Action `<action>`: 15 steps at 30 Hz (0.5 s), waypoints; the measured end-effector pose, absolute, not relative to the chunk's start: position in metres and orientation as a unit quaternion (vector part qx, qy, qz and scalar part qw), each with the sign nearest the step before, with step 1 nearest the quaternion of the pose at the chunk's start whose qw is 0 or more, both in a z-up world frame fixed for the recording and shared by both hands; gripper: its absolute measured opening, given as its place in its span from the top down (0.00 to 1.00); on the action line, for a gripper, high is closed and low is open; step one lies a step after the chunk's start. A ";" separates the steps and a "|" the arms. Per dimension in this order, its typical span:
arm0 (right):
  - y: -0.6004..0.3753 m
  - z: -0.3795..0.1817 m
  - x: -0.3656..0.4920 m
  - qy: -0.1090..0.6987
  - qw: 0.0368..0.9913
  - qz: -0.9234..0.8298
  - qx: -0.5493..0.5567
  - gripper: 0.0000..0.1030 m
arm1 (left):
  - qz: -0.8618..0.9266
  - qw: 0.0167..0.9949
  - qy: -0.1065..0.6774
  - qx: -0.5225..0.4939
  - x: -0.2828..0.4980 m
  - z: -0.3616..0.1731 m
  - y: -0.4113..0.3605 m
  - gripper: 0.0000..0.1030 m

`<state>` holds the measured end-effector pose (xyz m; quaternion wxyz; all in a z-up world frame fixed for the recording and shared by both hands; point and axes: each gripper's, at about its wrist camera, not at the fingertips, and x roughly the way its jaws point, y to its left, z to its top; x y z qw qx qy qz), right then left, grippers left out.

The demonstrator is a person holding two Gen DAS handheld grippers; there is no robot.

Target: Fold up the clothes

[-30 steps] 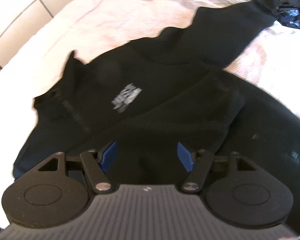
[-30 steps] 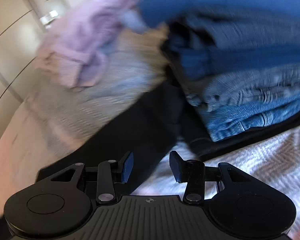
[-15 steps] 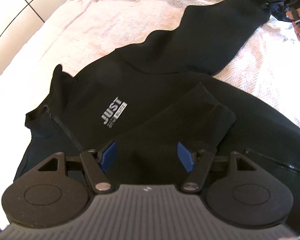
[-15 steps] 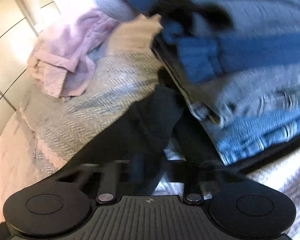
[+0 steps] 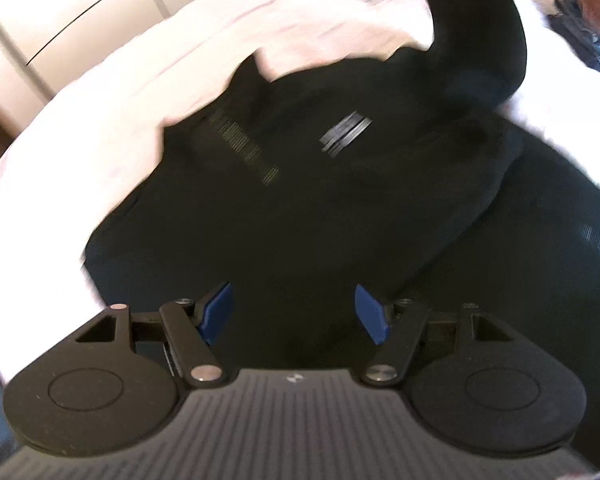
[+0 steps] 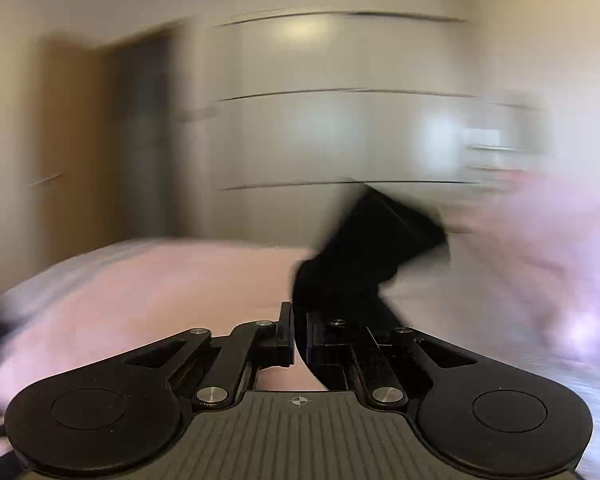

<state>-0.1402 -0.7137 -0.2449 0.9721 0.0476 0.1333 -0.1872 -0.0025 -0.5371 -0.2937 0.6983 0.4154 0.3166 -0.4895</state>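
The left gripper (image 5: 293, 312) hangs with its blue-padded fingers (image 5: 216, 312) spread wide, grasping nothing, just above a black jacket (image 5: 300, 200) spread on a bed. The right gripper (image 6: 298, 336) is clenched on the jacket's black sleeve (image 6: 364, 256), which rises from between its fingers, limp and creased. The sleeve also shows in the left view, arching up from the jacket. The jacket is soft and dark, with a pale printed logo (image 5: 346, 134). Under it lies a pale pink bedspread (image 5: 148, 80). Cream cupboard doors (image 6: 340, 136) stand behind, heavily blurred.
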 end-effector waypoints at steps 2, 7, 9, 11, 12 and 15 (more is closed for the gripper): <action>-0.673 -0.274 -0.104 0.187 0.973 -0.131 0.028 0.86 | -0.471 0.705 0.330 0.416 0.015 -0.296 -0.506 0.37; -0.644 -0.304 -0.095 0.266 0.956 -0.123 0.026 0.68 | -0.440 0.721 0.359 0.398 0.058 -0.302 -0.450 0.37; -0.632 -0.316 -0.092 0.297 0.947 -0.119 0.026 0.67 | -0.435 0.724 0.373 0.384 0.074 -0.306 -0.442 0.37; -0.620 -0.328 -0.088 0.328 0.937 -0.115 0.025 0.66 | -0.442 0.722 0.384 0.369 0.086 -0.309 -0.447 0.38; -0.615 -0.334 -0.086 0.343 0.932 -0.113 0.025 0.66 | -0.449 0.720 0.392 0.356 0.092 -0.310 -0.453 0.38; -0.616 -0.341 -0.097 0.375 0.916 -0.141 0.025 0.61 | -0.472 0.711 0.418 0.313 0.113 -0.314 -0.476 0.38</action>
